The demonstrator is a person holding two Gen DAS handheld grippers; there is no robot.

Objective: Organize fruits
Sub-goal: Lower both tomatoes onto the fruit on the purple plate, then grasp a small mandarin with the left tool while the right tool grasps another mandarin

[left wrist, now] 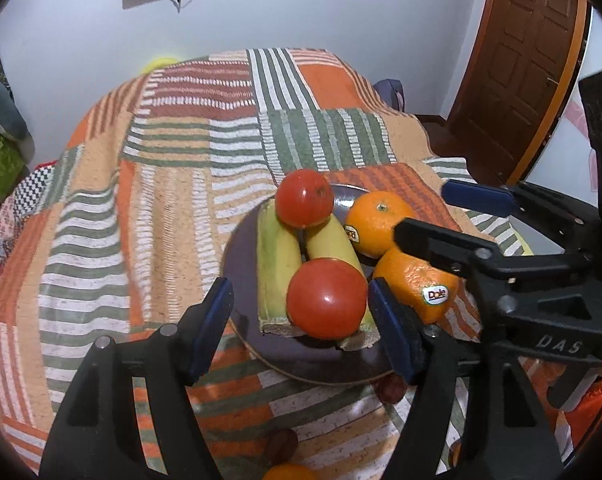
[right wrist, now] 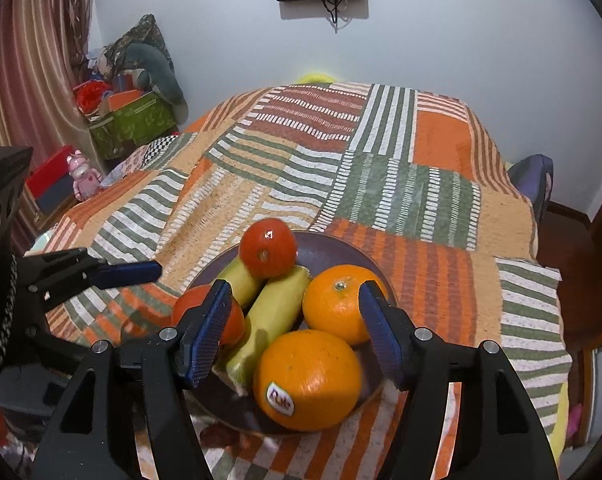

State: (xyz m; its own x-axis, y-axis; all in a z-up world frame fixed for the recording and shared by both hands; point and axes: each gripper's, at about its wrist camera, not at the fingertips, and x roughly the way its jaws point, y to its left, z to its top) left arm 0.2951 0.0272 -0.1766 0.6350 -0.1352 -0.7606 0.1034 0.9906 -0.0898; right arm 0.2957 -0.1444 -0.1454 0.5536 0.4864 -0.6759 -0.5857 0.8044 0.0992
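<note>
A dark round plate (left wrist: 241, 264) (right wrist: 333, 248) holds two bananas (left wrist: 275, 268) (right wrist: 277, 304), two red tomatoes and two oranges. In the left wrist view my left gripper (left wrist: 301, 320) is open, its blue pads either side of the near tomato (left wrist: 327, 298) without touching. The far tomato (left wrist: 304, 198) rests on the bananas' far ends. My right gripper (right wrist: 297, 328) is open, held just above the near orange (right wrist: 307, 380) with a Dole sticker. The second orange (right wrist: 337, 304) lies behind it. The right gripper also shows in the left wrist view (left wrist: 437, 216), above the oranges (left wrist: 417, 284).
The plate sits on a striped patchwork cloth (left wrist: 181, 160) over a table. Small brown round things (left wrist: 391, 390) and another orange fruit (left wrist: 289, 472) lie on the cloth near the front. Boxes and toys (right wrist: 133, 120) stand at the left; a wooden door (left wrist: 533, 60) at the right.
</note>
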